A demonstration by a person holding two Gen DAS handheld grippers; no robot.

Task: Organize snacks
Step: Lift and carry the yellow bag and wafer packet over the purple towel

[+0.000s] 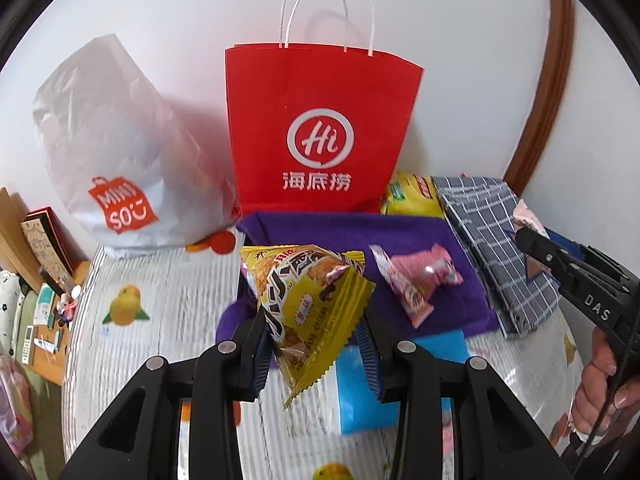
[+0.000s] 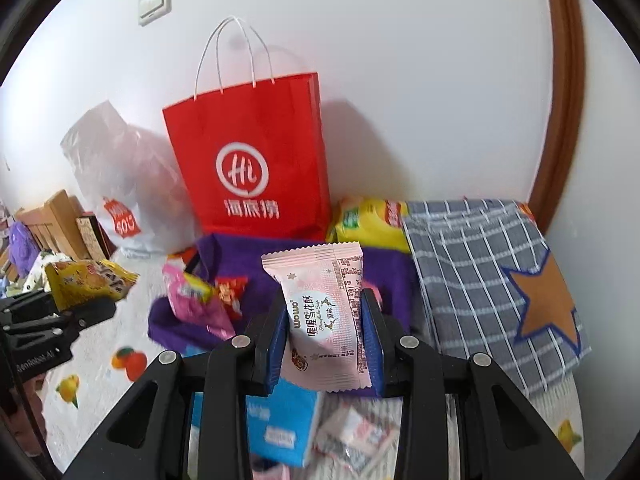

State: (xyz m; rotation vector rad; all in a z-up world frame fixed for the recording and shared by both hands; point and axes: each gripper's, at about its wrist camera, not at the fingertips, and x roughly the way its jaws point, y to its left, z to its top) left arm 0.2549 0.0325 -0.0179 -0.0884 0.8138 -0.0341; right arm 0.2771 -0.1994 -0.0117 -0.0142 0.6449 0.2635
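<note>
The left claw (image 1: 316, 344) is clamped on a yellow triangular crinkle-edged snack packet (image 1: 310, 304), held up above the tabletop (image 1: 168, 320), which is covered in a white striped cloth printed with oranges. The right claw (image 2: 325, 340) grips a pale pink rectangular foil snack sachet (image 2: 324, 320) between its blue-padded fingers, upright over the purple felt cloth (image 2: 240, 260). On that purple cloth lies a pink wrapped sweet packet (image 1: 416, 280). Behind it a red paper carrier bag with white twisted handles (image 1: 320, 128) stands against the white wall, with a white plastic shopping bag (image 1: 120, 152) to its left. A grey-blue checked folded fabric with an orange star patch (image 2: 488, 272) lies to the right, beside a yellow plastic package (image 2: 368, 220).
</note>
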